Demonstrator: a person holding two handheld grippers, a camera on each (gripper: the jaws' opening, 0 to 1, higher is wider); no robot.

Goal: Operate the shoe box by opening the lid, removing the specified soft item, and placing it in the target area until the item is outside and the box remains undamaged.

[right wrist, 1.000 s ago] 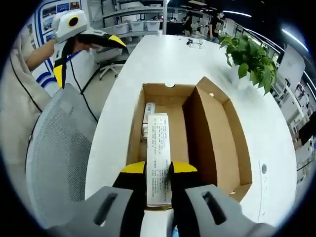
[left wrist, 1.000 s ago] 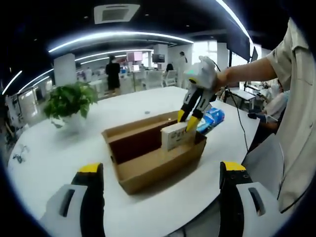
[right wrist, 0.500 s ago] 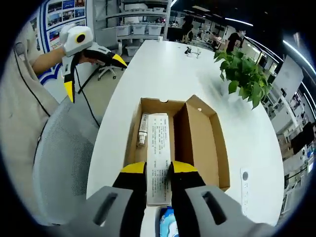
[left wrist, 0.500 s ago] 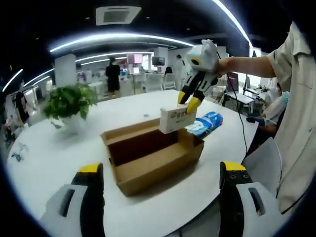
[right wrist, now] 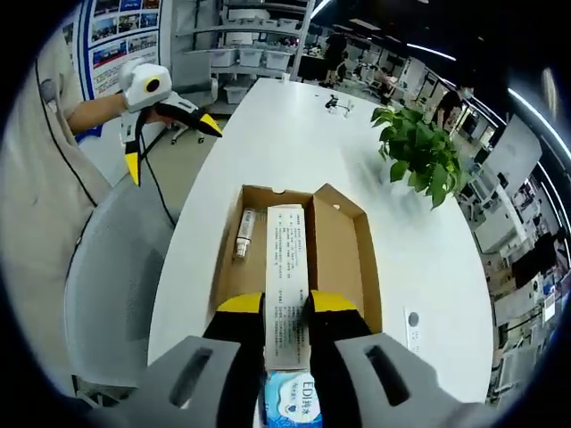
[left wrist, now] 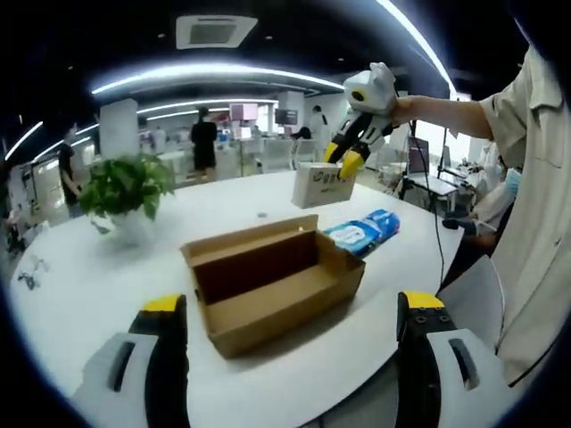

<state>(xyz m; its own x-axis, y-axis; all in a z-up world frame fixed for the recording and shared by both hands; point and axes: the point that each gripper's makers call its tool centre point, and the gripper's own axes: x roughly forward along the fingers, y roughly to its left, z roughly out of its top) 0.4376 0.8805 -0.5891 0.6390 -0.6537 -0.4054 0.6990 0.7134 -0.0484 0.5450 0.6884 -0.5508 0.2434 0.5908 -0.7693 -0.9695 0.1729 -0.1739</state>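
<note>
The brown cardboard shoe box (left wrist: 277,281) stands open on the white table, its lid folded back. High above and behind it, my right gripper (left wrist: 341,160) is shut on a white printed pack (left wrist: 319,185). In the right gripper view the same pack (right wrist: 287,267) runs out from between the shut jaws of my right gripper (right wrist: 287,303), with the box (right wrist: 343,259) far below. A slim tube-like item (right wrist: 244,234) lies in the box. My left gripper (left wrist: 290,357) is open near the table's front edge, and it shows off the table's side as the left gripper (right wrist: 169,147).
A blue tissue pack (left wrist: 361,232) lies on the table right of the box, seen again as the blue pack (right wrist: 290,401). A potted plant (left wrist: 125,183) stands at the far left. A grey mesh chair (right wrist: 111,285) is beside the table. People stand in the office behind.
My right gripper has lifted the white pack up out of the box and carried it higher and farther back. The left gripper has stayed open in place.
</note>
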